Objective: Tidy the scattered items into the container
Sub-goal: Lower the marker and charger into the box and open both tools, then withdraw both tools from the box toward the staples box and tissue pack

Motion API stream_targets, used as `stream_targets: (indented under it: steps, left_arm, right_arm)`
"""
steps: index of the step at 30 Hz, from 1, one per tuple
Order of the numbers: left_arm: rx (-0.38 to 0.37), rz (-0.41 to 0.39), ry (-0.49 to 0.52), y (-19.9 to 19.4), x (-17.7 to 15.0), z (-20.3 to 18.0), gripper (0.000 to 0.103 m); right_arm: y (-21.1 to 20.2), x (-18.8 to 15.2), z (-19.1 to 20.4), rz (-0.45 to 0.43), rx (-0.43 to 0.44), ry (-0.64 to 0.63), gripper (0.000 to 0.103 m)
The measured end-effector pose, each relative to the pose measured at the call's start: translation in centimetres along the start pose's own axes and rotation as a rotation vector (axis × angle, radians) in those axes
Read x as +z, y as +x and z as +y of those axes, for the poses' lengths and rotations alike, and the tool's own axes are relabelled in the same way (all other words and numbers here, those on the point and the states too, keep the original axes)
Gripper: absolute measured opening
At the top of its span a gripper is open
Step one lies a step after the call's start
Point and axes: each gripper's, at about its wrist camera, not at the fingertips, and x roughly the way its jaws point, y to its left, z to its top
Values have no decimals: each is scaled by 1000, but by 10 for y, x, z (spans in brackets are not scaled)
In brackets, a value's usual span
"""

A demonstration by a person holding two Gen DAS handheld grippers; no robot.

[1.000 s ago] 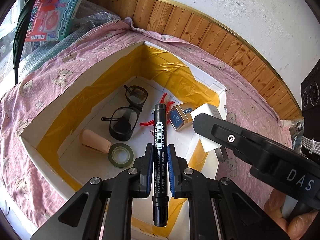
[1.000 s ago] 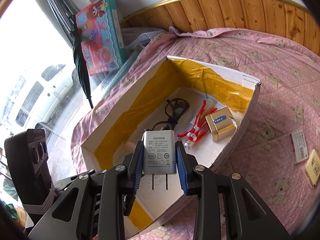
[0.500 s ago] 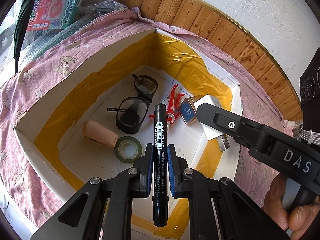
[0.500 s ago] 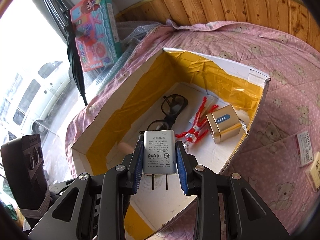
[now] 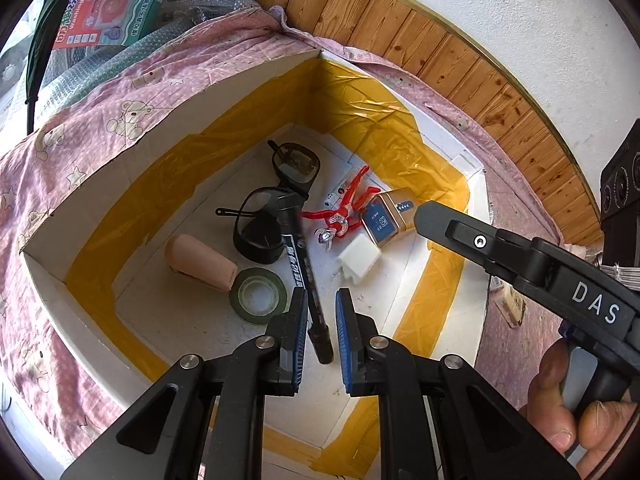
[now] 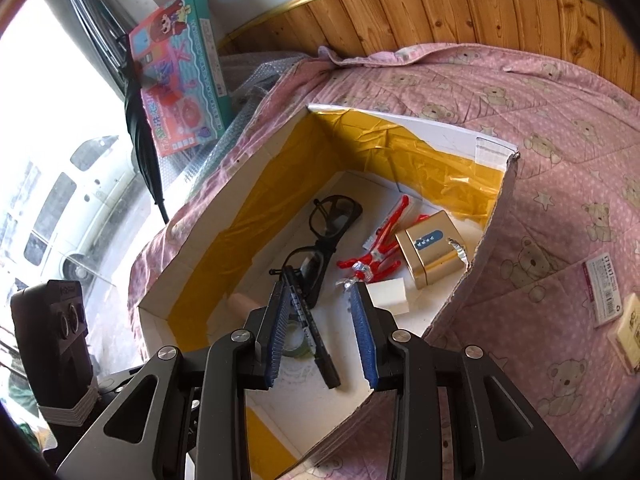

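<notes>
Both my grippers hung over the box point(image 5: 100, 184), jaws spread and holding nothing: the left point(image 5: 320, 336) just above the marker point(image 5: 298, 264), the right point(image 6: 320, 336) above the charger point(image 6: 387, 298). Beneath everything lay a pink quilted bedcover point(image 6: 560, 128) printed with bears. On it stood the white cardboard box, its inner walls lined with crinkled yellow tape. The black marker, a slim cylinder, lay on the box floor with its long axis running from my left gripper towards the glasses point(image 5: 276, 208), its far end resting over them. The white blocky charger sat just beside a gold tin point(image 5: 384, 220) and a red figure point(image 5: 344, 210). A green tape roll point(image 5: 259, 295) touched a tan cylinder point(image 5: 200, 260).
</notes>
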Motion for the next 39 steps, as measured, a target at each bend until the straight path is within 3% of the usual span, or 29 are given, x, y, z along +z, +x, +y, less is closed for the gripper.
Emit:
stream_targets:
  steps: [19, 39]
  left_arm:
    - [12, -65, -1, -62, -25, -3, 21]
    - [0, -160, 92, -130, -52, -37, 21]
  right_arm:
    - [-52, -45, 26, -33, 27, -6, 34]
    - [-109, -87, 62, -97, 61, -28, 34]
